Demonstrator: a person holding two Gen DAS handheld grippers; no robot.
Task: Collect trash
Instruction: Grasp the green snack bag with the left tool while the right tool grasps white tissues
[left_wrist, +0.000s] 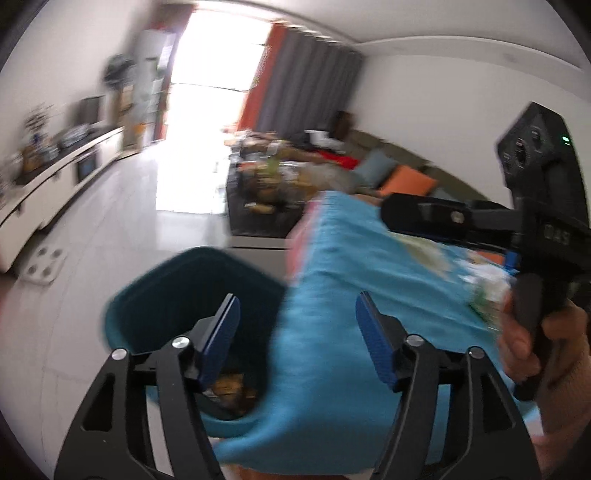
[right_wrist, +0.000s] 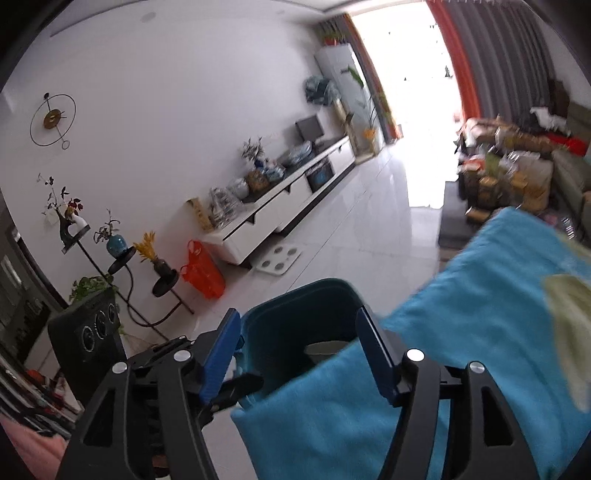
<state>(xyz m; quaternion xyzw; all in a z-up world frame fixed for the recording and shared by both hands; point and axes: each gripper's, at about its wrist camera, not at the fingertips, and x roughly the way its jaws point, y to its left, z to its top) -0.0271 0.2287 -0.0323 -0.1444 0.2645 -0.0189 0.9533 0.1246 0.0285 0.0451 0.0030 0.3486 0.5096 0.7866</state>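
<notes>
A dark teal trash bin stands on the white floor beside a table draped in a light blue cloth. Brownish scraps lie at its bottom. My left gripper hovers open over the bin's right rim and the cloth edge, with nothing pressed between its blue pads. In the right wrist view the bin holds a pale cup-like item. My right gripper is open above it, and the cloth is to its right. A hand holds the right tool's black housing.
A white low cabinet with ornaments runs along the left wall. Near it are an orange bag, a white scale and a black plant stand. Farther back are a cluttered dark table and a sofa with cushions.
</notes>
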